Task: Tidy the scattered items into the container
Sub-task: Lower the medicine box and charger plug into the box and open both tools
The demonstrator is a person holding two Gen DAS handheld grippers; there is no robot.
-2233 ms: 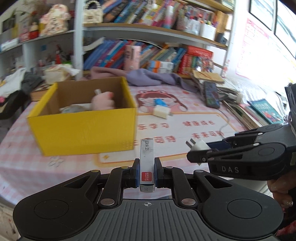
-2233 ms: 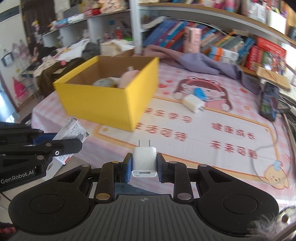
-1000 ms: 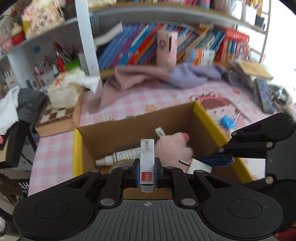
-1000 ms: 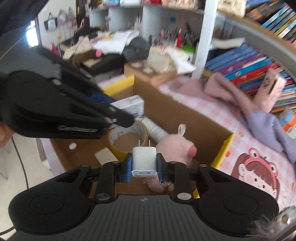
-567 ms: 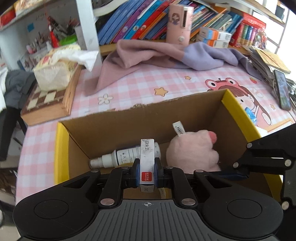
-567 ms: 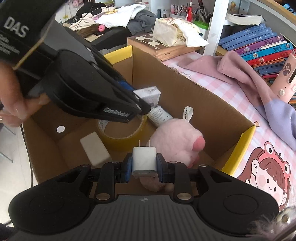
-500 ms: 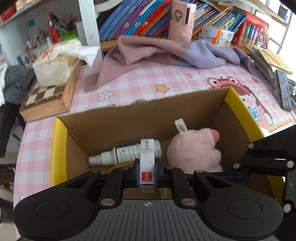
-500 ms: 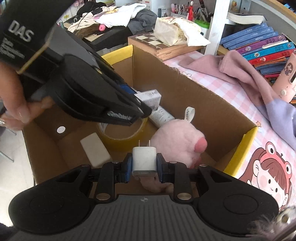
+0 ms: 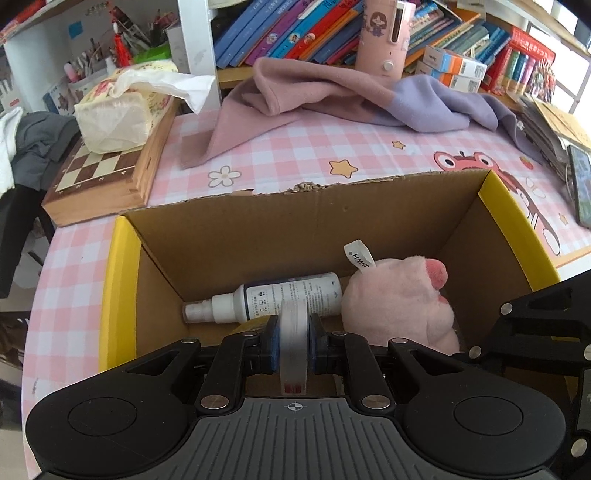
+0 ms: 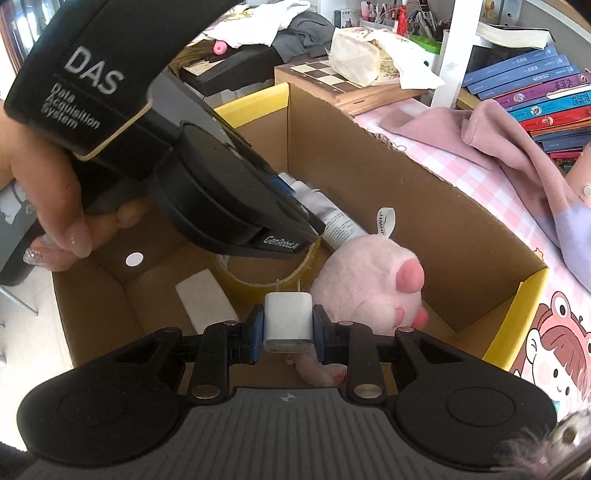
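Note:
The yellow cardboard box [image 9: 120,280] stands open below both grippers. It holds a pink plush toy [image 9: 399,302], a white spray bottle [image 9: 273,299], a roll of tape [image 10: 258,269] and a white block [image 10: 205,295]. My left gripper [image 9: 293,341] is over the box with its jaws slightly parted; the small staple box [image 9: 293,345] between them is motion-blurred and slipping down. My right gripper [image 10: 288,325] is shut on a white charger plug [image 10: 288,321], held over the box beside the plush [image 10: 369,288]. The left gripper's body [image 10: 207,173] crosses the right wrist view.
Behind the box on the pink checked cloth lie a pink and purple garment [image 9: 332,96], a chessboard case [image 9: 107,173] with a tissue pack [image 9: 114,114] on it, and a phone [image 9: 581,184] at the right. Bookshelves [image 9: 332,29] stand behind.
Both grippers came from in front of the box to over its opening and lowered. The left jaws have just eased apart and the staple box has started to drop and blur.

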